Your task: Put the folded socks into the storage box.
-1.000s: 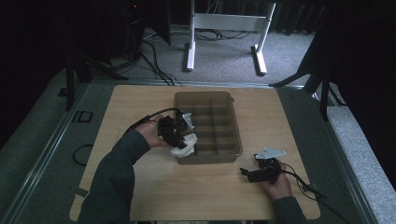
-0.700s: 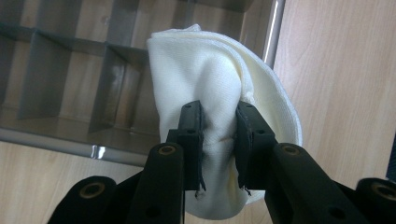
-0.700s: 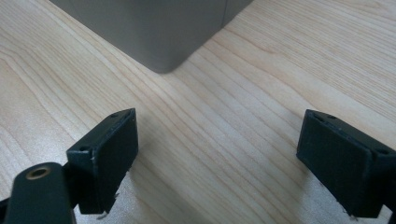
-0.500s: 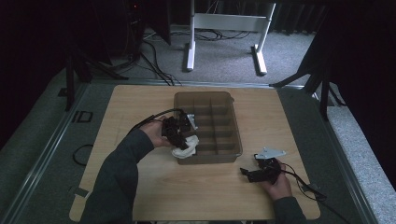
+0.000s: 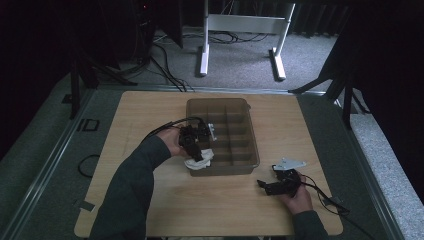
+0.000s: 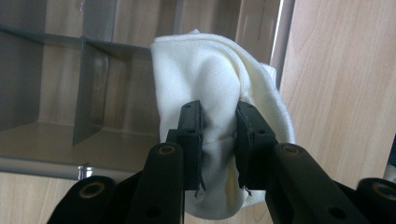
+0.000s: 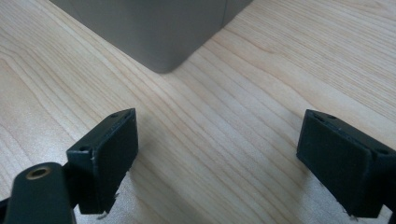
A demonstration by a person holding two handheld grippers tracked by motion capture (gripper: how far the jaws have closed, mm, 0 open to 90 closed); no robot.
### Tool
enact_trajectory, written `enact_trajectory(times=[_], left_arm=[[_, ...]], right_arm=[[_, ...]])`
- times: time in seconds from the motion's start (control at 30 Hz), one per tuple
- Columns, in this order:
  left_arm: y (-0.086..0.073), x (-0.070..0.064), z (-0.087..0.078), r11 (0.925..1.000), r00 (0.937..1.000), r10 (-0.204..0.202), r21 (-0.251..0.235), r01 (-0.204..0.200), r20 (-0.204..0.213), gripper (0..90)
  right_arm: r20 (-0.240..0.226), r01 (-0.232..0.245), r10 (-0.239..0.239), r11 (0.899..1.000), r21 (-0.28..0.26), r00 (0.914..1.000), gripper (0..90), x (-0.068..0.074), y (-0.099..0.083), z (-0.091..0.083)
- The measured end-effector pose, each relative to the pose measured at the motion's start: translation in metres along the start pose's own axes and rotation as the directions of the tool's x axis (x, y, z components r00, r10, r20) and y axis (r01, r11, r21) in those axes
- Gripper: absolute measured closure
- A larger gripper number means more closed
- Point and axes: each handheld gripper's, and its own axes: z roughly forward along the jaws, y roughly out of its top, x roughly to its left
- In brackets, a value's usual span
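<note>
The wooden table carries a brown divided box near its middle. The white cloth hangs over the near left corner of this box, partly inside a compartment and partly outside the wall. The left gripper has its jaws pinching a fold of the cloth. The right gripper rests on the table near the box's right corner, its jaws spread wide with bare wood between them.
</note>
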Motion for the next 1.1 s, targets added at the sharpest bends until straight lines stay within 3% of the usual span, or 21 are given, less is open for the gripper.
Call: enact_trajectory(times=[0.57, 0.77, 1.1], left_arm=[[0.007, 0.007, 0.02, 0.9986, 0.9998, -0.017, 0.049, 0.017, -0.008, 74.7], [0.006, 0.013, 0.039, 0.9966, 0.9985, -0.045, 0.071, 0.042, 0.033, 75.0], [0.005, 0.013, 0.042, 0.9962, 0.998, -0.054, 0.07, 0.052, 0.031, 74.5]], right_arm=[[0.0, -0.001, 0.001, 1.0, 0.001, 1.0, 12.2, 0.0, 0.0, 0.0], [0.0, -0.001, 0.001, 1.0, 0.001, 1.0, 12.2, 0.0, 0.0, 0.0], [0.0, 0.0, 0.0, 1.0, 0.001, 1.0, 12.2, 0.0, 0.0, 0.0]])
